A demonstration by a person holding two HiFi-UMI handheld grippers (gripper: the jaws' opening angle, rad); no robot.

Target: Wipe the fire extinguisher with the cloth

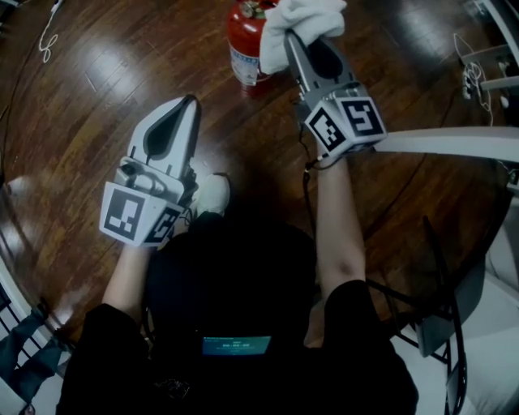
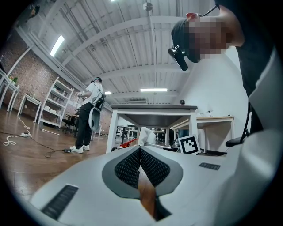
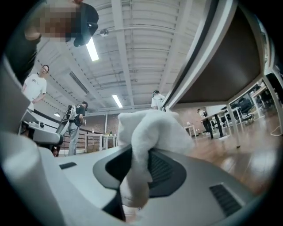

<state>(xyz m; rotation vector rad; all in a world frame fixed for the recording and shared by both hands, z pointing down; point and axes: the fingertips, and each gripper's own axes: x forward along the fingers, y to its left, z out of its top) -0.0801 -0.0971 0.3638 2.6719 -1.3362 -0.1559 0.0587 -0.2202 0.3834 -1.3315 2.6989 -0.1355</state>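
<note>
Looking down from the head view, one sees the red fire extinguisher [image 1: 246, 49] standing upright on the wooden floor [image 1: 97, 105] at the top edge of the picture. The white cloth [image 1: 302, 23] is bunched against its upper right side, near the valve; whether it really presses on the metal I cannot tell from here. The right gripper [image 1: 290, 39] holds this cloth at its tips, while the left gripper [image 1: 193, 100] hangs well apart from the extinguisher, lower and to the left, with nothing in it. In the left gripper view, the fingers [image 2: 152, 167] are together, tip against tip, and only the floor shows below them; far behind appear the cloth [image 2: 146, 133], a bit of red, and the marker cube [image 2: 190, 144] of the other gripper. In the right gripper view, the fingers [image 3: 164, 170] are clamped on the cloth [image 3: 150, 128], which goes deep between the pads and swells out above the tips as a thick wad. In my judgement the step in hand is the wiping at the top of the extinguisher. To do it well, the wad and not the hard tips should meet the cylinder, with long strokes from the top down the body and around it. The pressure should be light, because the extinguisher stands free and could tip; the empty left gripper could steady it from the opposite side.
</note>
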